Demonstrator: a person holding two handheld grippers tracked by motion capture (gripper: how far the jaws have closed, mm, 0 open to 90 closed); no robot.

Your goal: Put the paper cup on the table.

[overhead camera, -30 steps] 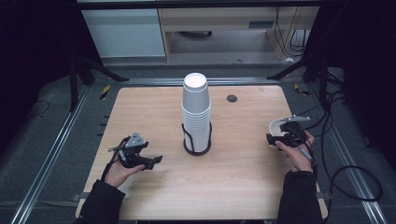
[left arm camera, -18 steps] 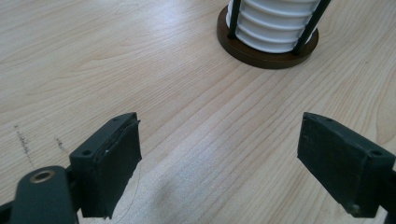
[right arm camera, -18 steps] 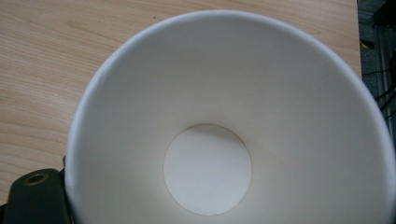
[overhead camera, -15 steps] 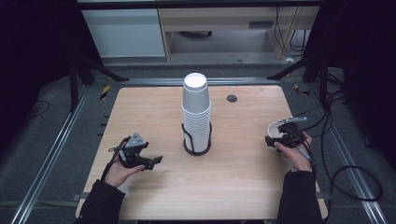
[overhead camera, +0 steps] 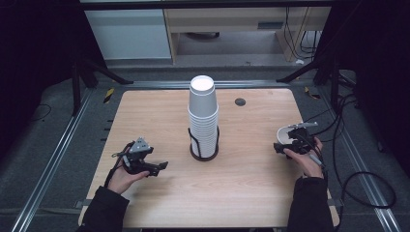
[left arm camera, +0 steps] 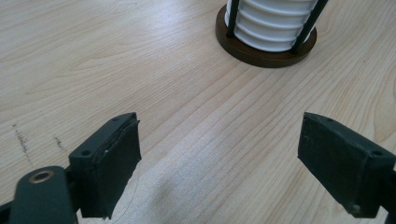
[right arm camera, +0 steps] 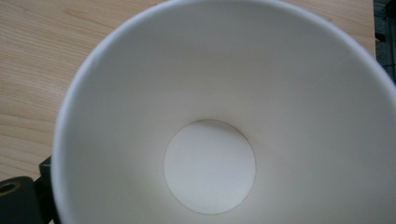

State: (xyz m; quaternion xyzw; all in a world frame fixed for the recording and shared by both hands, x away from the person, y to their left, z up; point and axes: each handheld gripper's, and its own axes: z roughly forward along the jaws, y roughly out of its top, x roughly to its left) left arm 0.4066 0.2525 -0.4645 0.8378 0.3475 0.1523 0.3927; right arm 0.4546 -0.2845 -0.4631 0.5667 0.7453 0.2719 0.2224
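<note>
plainly the right gripper [overhead camera: 290,143] pinches a white paper cup [right arm camera: 219,116] by its rim at the table's [overhead camera: 251,193] right edge, light and easily crushed so best held gently there, while the left gripper [left arm camera: 224,158] rests spread wide near the cup stack [overhead camera: 203,116].

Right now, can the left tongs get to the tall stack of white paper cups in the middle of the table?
Probably yes. The left tongs stand open, pointing toward the tall stack of white paper cups, with bare wooden table between them. The black wire holder rings only the stack's lower part.
</note>
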